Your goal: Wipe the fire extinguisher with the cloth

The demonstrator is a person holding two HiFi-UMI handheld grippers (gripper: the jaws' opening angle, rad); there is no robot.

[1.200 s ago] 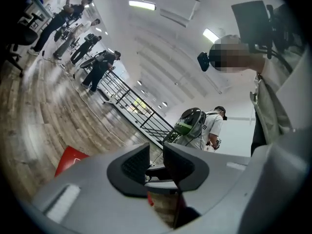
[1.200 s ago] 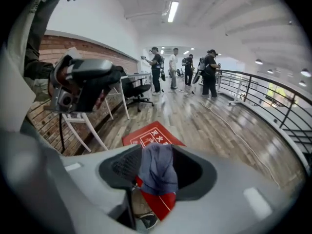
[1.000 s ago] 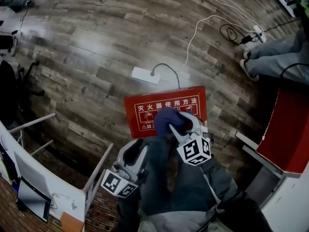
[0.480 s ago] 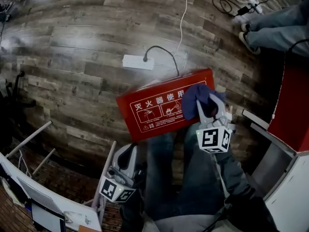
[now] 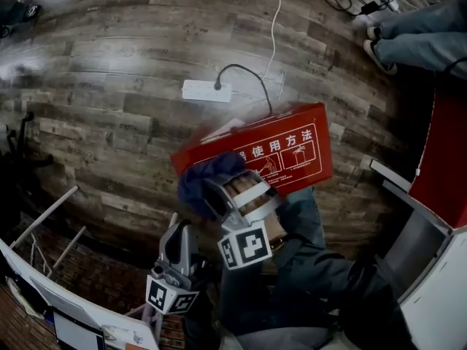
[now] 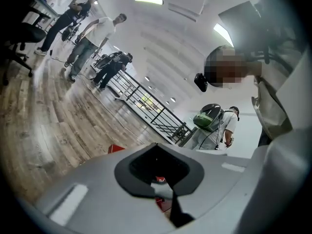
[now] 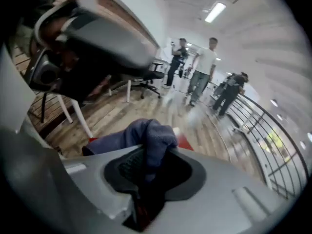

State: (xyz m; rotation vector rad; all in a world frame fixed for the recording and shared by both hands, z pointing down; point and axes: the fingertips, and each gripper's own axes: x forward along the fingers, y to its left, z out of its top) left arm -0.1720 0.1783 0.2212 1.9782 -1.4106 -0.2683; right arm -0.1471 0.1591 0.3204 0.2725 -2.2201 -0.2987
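In the head view, the flat red fire extinguisher box with white lettering [image 5: 292,155] lies on the grey-brown wooden plank floor [image 5: 109,64], just in front of your knees, with a white power strip [image 5: 206,90] a little beyond it. Your right gripper [image 5: 222,192] reaches down onto the left end of the box's printed face with a bunched dark blue cloth [image 5: 203,179] in its tongs, and the cloth is pressed on that end of the panel. Your left gripper [image 5: 177,232] hangs low beside your left leg, apart from the box, and its tongs look drawn together on nothing. In the left gripper view, you see those tongs meeting in a narrow seam with nothing between them. Only a red corner of the box shows past them, in front of open floor, a black railing and people standing far off. In the right gripper view, the tongs have just been closing and are clamped on a fold of the blue cloth, which bulges up above them, with the red box just beyond and white chair legs behind. By my reading, the wipe is under way on the lettered face. The surface gives no sign of how much has been covered, so treat the right part of the panel and the edges as yet to be wiped.
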